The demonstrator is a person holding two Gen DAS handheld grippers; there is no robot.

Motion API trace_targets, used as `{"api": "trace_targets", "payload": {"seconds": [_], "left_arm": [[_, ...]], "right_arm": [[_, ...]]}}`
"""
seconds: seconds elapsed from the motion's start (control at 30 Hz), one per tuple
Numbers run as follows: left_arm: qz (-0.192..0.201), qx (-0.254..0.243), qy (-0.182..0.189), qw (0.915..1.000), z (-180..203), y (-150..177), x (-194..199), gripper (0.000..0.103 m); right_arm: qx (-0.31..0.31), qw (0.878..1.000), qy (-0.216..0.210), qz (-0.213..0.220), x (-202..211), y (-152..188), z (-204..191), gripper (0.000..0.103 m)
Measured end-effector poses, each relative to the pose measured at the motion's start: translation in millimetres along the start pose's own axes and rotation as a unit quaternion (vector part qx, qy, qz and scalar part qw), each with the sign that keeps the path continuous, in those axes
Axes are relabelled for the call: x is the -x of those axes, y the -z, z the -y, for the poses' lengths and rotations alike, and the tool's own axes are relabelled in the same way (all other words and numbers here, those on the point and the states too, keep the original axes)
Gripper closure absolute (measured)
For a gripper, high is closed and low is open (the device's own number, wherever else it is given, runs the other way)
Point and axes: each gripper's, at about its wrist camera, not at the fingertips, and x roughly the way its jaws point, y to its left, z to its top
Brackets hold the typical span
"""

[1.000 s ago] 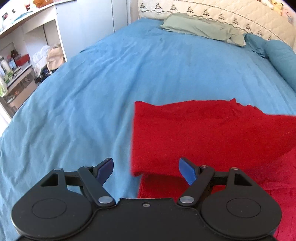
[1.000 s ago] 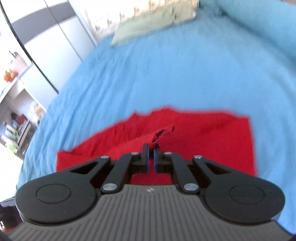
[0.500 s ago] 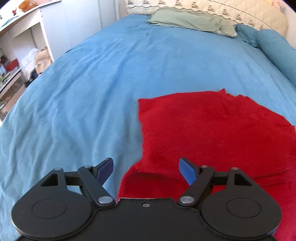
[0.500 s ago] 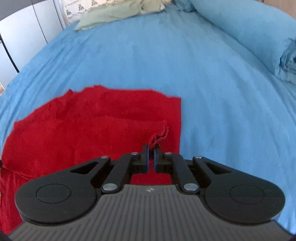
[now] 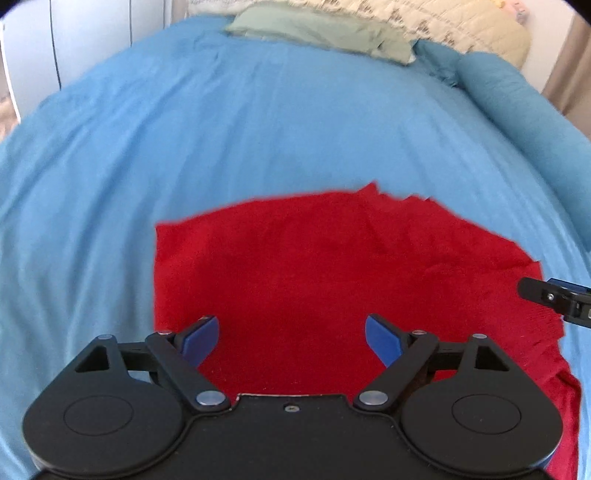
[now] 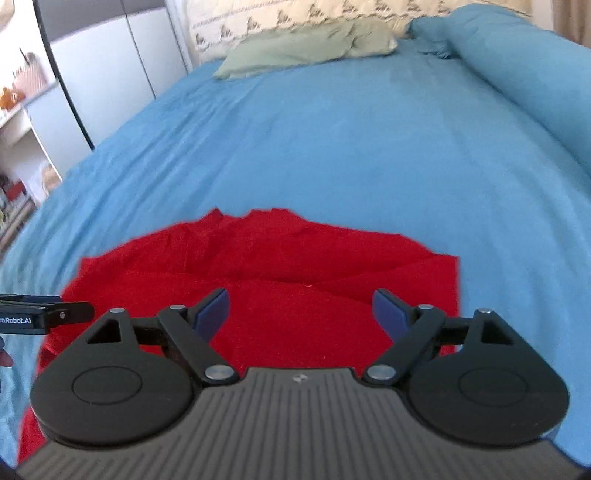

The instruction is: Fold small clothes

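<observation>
Red knit garment (image 5: 332,273) lies on the blue-sheeted bed (image 5: 258,122), at the near edge of the bed, well apart from the green pillow (image 5: 321,33) at the head end. The red cloth shows at least one fold in place: in the right wrist view an upper layer sits over a lower one with a visible fold ridge across the middle (image 6: 295,284). The far edge is uneven and rumpled, and the layers don't line up neatly at the right corner.

Left hand-held gripper (image 5: 291,339) hovers over the near part of the cloth, jaws spread wide, nothing between the blue pads (image 5: 201,338). Right hand-held gripper (image 6: 301,314) likewise wide apart and empty, above the near right part of the cloth. Each gripper's tip shows at the edge of the other's view.

Judgement: task partway. One fold looks laid down and released; the piece is still a broad shape, so probably another fold to go, plus smoothing the ragged far edge. What kind of garment it is can't be told. No other clothes in view.
</observation>
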Motion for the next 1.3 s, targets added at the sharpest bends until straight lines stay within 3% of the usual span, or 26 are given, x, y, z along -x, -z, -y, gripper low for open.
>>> {"api": "trace_targets", "payload": {"seconds": [0.07,0.2,0.33,0.43,0.57,0.8,0.93,1.13,1.3], "left_arm": [[-0.009,0.001,-0.005,0.9999,-4.3,4.5,-10.4,0.013],[-0.012,-0.037,-0.008,0.9992,-5.0,13.5,-21.4,0.013],[-0.015,-0.059,-0.015,0.998,0.0,11.8,-16.9,0.013],[0.0,-0.067,-0.017,0.9976,3.9,11.0,-2.9,0.013],[-0.01,-0.082,-0.022,0.9964,6.2,12.2,-0.1,0.012],[-0.021,-0.09,-0.033,0.9952,8.0,13.8,-12.6,0.012],[-0.021,-0.076,-0.039,0.9961,7.7,13.2,-15.9,0.012],[-0.016,-0.06,-0.033,0.9975,5.0,11.7,-7.0,0.012],[0.005,-0.06,-0.035,0.9975,5.8,13.0,14.3,0.012]], "right_arm": [[-0.003,1.0,0.017,-0.018,-20.7,1.5,4.2,0.003],[-0.045,0.998,0.008,-0.051,-44.3,13.4,19.3,0.003],[-0.005,0.999,0.001,-0.054,-32.9,17.9,17.4,0.003],[-0.003,1.0,0.001,-0.031,-10.9,10.5,20.6,0.003],[-0.024,0.999,0.023,-0.009,1.0,1.7,39.7,0.006],[-0.006,0.998,0.021,-0.054,-31.9,-4.4,72.7,0.044],[0.022,0.997,0.032,-0.064,-47.4,-4.4,69.4,0.084],[0.054,0.997,0.057,-0.003,-23.2,-11.6,57.7,0.085],[0.055,0.996,0.066,-0.02,-45.1,-8.4,59.4,0.082]]}}
